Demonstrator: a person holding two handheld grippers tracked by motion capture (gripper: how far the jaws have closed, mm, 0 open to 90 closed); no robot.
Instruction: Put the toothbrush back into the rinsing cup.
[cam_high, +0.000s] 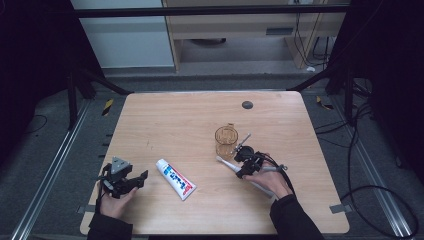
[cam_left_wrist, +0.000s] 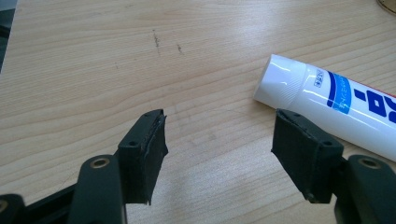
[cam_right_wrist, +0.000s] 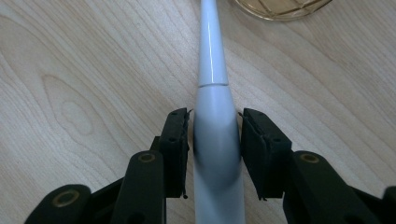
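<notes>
Right now the right gripper (cam_high: 243, 161) lies low over the wooden table (cam_high: 175, 120), at about four o'clock from the table's middle in the high view, and its black jaws stand on either side of a white electric toothbrush (cam_high: 227, 164) that lies flat on the wood. In the right gripper view the toothbrush (cam_right_wrist: 217, 140) runs straight up toward twelve o'clock, its thick handle between the two pads (cam_right_wrist: 176, 149); the pads sit tight against the handle on both sides, so the jaws read as clamped on it, though a thin sliver of gap at the right pad cannot be ruled out. Just past the brush's slim neck, at about one o'clock, an amber glass cup (cam_right_wrist: 280, 7) stands upright on the table; in the high view the cup (cam_high: 226, 140) is near the gripper, at its eleven o'clock. The left gripper (cam_high: 131, 183) rests at about eight o'clock on the table, jaws spread wide with bare wood between them. A white toothpaste tube (cam_left_wrist: 336, 100) lies flat just beside its right jaw, cap end toward ten o'clock in the left gripper view, apart from both pads.
</notes>
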